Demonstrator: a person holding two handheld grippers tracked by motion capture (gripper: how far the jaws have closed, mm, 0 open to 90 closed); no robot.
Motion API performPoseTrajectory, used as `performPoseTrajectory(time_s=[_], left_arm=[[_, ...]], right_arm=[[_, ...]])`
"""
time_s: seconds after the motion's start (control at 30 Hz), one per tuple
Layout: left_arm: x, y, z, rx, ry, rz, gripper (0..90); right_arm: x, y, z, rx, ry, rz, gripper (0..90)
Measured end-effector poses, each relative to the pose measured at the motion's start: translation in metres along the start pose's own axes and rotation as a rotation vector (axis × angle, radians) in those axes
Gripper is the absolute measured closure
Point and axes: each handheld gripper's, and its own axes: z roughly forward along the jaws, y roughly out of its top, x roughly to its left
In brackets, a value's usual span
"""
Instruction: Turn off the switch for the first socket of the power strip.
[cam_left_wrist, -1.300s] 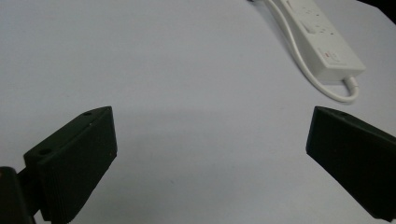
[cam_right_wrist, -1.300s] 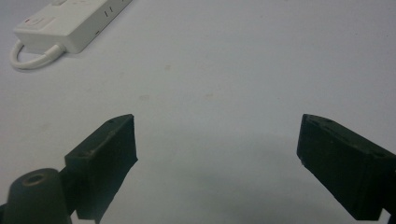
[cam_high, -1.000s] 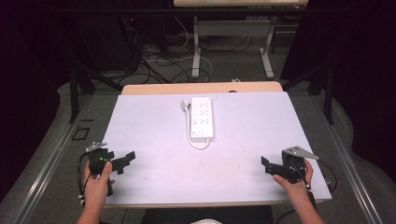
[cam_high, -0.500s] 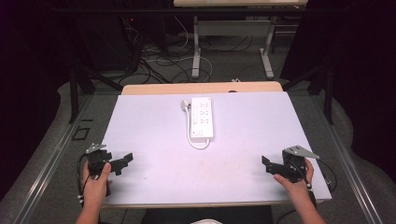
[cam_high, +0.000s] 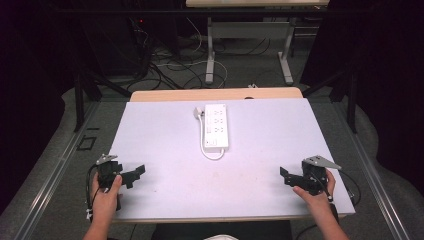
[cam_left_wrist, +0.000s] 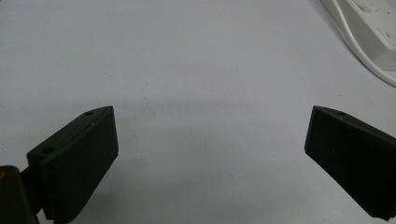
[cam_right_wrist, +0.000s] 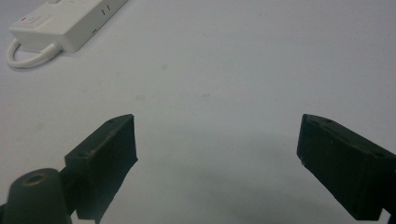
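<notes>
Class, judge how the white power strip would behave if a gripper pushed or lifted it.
The power strip lies flat and boxy, so it would probably slide, not roll. Its looped cord looks floppy and would likely trail. The hard shell may feel slippery between jaws.

White power strip (cam_high: 216, 126) lies flat on worktop (cam_high: 270, 150), centre-rear, long axis running front to back; short white cable loops at its near end.
</notes>
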Motion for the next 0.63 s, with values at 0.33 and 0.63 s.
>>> performPoseTrajectory(time_s=[0.33,0.63], left_arm=[[0.0005,-0.0008,0.0015,0.004,0.007,0.008,2.8],[0.0003,0.0000,0.0017,0.008,0.010,0.013,2.9]], right_arm=[[0.0008,-0.0002,0.0006,0.003,0.002,0.002,11.1],[-0.0010,-0.0004,0.0009,0.002,0.005,-0.002,11.2]])
